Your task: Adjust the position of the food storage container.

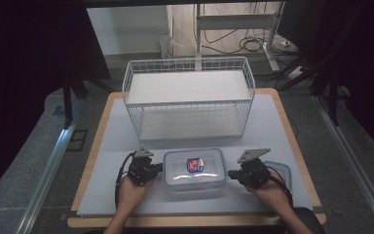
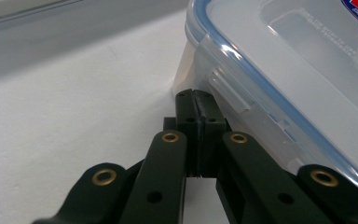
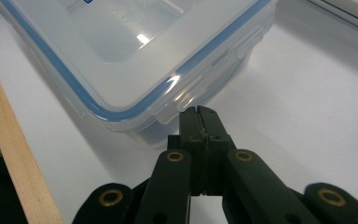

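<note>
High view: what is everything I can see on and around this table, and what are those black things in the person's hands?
Food container: one, clear with blue-edged lid and red-blue label, front middle of the table.
Spare lid: one, clear with blue edge, flat behind the right hand.
Wire basket: one, white, at the table's back.
Table: one, pale grey top with wooden edge.
Left hand-held gripper: one, black, jaws shut, at the container's left side.
Right hand-held gripper: one, black, jaws shut, at its right side.
Forearms: two, entering from the bottom.
</note>
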The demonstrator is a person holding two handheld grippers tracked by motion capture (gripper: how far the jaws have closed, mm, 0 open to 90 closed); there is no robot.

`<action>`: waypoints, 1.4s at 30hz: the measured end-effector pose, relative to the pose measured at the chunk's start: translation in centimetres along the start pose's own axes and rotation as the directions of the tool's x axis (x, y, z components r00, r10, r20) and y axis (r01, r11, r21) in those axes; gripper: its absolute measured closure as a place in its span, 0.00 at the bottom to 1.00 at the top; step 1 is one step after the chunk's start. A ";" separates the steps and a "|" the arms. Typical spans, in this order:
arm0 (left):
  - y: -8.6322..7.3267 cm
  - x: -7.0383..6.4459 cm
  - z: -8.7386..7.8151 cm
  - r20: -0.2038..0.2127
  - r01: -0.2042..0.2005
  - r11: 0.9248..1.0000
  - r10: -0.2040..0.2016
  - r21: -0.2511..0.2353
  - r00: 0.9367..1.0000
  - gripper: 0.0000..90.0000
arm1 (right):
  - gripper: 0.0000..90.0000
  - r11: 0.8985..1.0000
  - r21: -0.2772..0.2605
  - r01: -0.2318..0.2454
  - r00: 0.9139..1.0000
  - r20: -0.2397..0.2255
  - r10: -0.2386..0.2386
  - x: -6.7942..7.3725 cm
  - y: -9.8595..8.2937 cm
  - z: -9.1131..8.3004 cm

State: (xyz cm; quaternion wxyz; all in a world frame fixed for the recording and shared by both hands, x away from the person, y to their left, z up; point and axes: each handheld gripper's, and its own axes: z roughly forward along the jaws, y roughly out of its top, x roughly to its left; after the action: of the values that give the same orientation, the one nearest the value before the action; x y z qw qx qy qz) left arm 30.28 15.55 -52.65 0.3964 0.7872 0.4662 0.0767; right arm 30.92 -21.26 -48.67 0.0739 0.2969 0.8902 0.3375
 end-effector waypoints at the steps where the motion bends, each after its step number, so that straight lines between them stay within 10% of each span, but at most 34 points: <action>1: 0.0 0.0 0.0 0.002 -0.002 1.000 0.002 -0.002 1.000 1.00 | 1.00 1.000 0.000 -0.005 1.000 -0.002 0.005 0.0 -0.1 0.0; 9: 0.1 -0.5 -2.3 -0.073 -0.053 0.997 0.048 -0.060 0.996 0.96 | 1.00 0.999 -0.031 0.021 0.999 0.037 -0.020 0.1 -0.2 -0.6; 19: -3.2 -1.2 -6.7 -0.168 -0.118 0.989 0.101 -0.094 0.981 0.65 | 0.93 0.995 -0.096 0.020 0.998 0.054 -0.015 0.1 -1.6 -2.9; 31: -4.6 -1.7 -6.6 -0.178 -0.130 0.991 0.122 -0.035 0.976 0.11 | 0.33 0.989 -0.137 0.053 0.993 0.108 -0.038 -0.5 -2.2 -3.2; 42: -4.6 -1.8 -6.6 -0.168 -0.139 0.990 0.131 -0.038 0.977 0.09 | 0.21 0.987 -0.151 0.057 0.993 0.114 -0.040 -0.7 -2.2 -3.0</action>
State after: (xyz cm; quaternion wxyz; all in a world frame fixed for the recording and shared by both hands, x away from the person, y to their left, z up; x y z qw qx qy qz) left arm 22.92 18.93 -50.93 0.3698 0.7978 0.4409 0.1801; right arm 29.48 -24.64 -47.86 0.1542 0.2867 0.8629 0.3865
